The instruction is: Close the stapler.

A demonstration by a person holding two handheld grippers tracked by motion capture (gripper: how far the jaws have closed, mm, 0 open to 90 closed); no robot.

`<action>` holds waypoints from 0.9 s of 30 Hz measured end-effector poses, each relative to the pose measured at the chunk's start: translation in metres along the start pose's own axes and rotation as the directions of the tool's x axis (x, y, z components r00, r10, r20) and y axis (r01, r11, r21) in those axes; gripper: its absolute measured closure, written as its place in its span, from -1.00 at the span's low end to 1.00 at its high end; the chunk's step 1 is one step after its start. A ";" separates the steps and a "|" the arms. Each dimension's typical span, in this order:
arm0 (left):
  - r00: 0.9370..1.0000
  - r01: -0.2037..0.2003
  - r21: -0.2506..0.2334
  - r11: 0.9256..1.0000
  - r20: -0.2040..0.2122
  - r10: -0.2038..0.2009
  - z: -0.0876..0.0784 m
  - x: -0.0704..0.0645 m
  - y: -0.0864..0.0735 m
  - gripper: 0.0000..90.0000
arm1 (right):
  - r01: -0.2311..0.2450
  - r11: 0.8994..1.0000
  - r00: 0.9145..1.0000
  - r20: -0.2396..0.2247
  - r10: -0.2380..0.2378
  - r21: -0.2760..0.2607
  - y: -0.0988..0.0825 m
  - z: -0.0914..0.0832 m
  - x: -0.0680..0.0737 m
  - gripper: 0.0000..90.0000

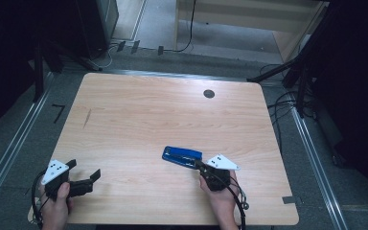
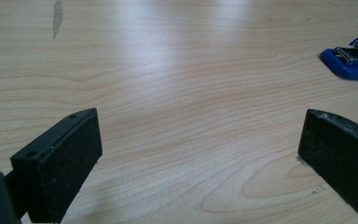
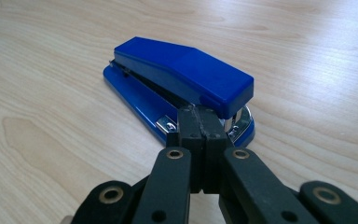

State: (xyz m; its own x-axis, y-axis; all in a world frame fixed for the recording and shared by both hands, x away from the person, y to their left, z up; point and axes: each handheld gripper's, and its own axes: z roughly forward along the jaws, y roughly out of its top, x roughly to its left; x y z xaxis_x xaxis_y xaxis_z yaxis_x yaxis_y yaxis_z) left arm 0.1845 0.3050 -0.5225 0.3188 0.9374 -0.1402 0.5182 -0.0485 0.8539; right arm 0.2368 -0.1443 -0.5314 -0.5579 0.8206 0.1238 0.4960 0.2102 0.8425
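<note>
A blue stapler (image 1: 182, 156) lies flat on the wooden table (image 1: 148, 110), right of the middle and toward the front. My right gripper (image 1: 199, 165) is just behind its near end, and in the right gripper view its jaws (image 3: 199, 123) are pressed together with nothing between them, their tips at the stapler's (image 3: 182, 74) metal end. Whether they touch it I cannot tell. My left gripper (image 1: 84, 170) rests at the table's front left, its jaws wide apart over bare wood (image 2: 200, 130). The stapler (image 2: 349, 58) lies far off to its right.
A round black grommet (image 1: 209, 94) sits near the table's far edge. A dark streak (image 1: 86, 118) marks the wood on the left. Cables (image 1: 287, 103) lie on the floor to the right, beside a metal rail (image 1: 316, 158).
</note>
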 end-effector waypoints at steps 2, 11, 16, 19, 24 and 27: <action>1.000 -0.002 0.001 1.000 0.000 0.002 0.000 0.000 0.000 -1.00 | -0.006 1.000 1.000 0.005 0.006 -0.001 0.002 0.000 -0.003 1.00; 1.000 0.011 -0.003 1.000 0.002 -0.011 0.000 0.001 0.000 -1.00 | -0.023 1.000 0.999 0.022 0.023 -0.010 0.006 0.003 -0.012 1.00; 1.000 0.011 -0.001 1.000 0.003 -0.011 0.000 0.001 0.000 -1.00 | -0.035 0.999 0.999 0.031 0.035 -0.017 0.007 0.007 -0.015 1.00; 1.000 0.010 -0.001 1.000 0.007 -0.010 0.000 0.001 0.000 -1.00 | -0.041 0.999 0.999 0.032 0.042 -0.016 0.007 0.010 -0.016 1.00; 1.000 0.011 0.000 1.000 0.010 -0.011 0.000 0.001 0.000 -1.00 | -0.045 0.999 0.998 0.033 0.045 -0.013 0.008 0.014 -0.018 1.00; 1.000 0.009 0.003 1.000 0.010 -0.009 0.000 0.001 0.000 -1.00 | -0.043 0.999 0.998 0.034 0.043 -0.014 0.009 0.015 -0.019 1.00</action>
State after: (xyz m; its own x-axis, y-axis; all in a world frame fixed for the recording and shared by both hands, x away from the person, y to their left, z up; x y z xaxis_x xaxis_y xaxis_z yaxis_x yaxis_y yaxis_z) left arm 0.1846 0.3061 -0.5226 0.3221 0.9343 -0.1530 0.5234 -0.0410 0.8511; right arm 0.2621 -0.1498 -0.5343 -0.5133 0.8463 0.1425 0.5099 0.1671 0.8439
